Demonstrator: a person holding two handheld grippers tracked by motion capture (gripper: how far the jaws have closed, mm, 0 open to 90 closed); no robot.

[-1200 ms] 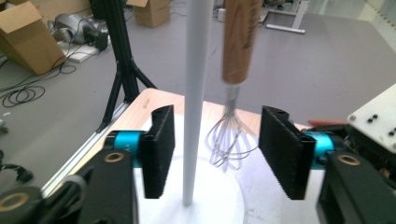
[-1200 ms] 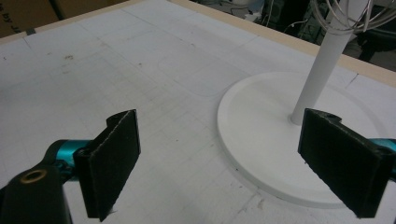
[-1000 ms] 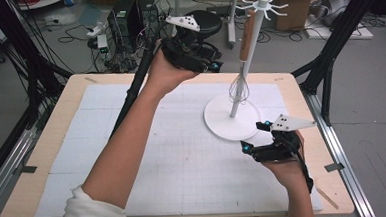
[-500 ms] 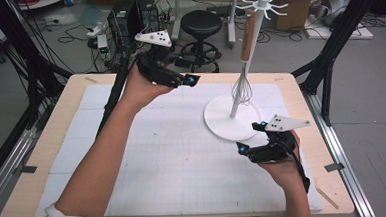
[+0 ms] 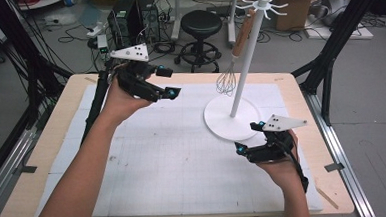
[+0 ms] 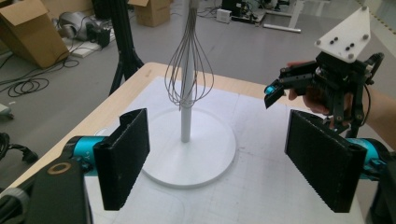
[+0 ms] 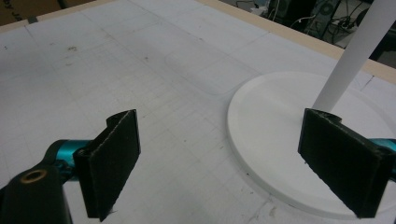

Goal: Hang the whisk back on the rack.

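Wire whisk (image 5: 225, 81) hangs on the stand (image 5: 233, 124), right of centre; our left gripper (image 5: 161, 91) fingers, just widening, and right gripper (image 5: 248, 146) fingers are spread, empty; a careless reach could tip it

Open mat (image 5: 158, 155) left of stand (image 5: 244, 71); whisk (image 5: 226, 81) beside pole.

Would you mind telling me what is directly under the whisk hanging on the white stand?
Under the whisk lies the stand's round white base on the gridded mat. The pole covers part of the wires, and the hook holding the handle cannot be made out.
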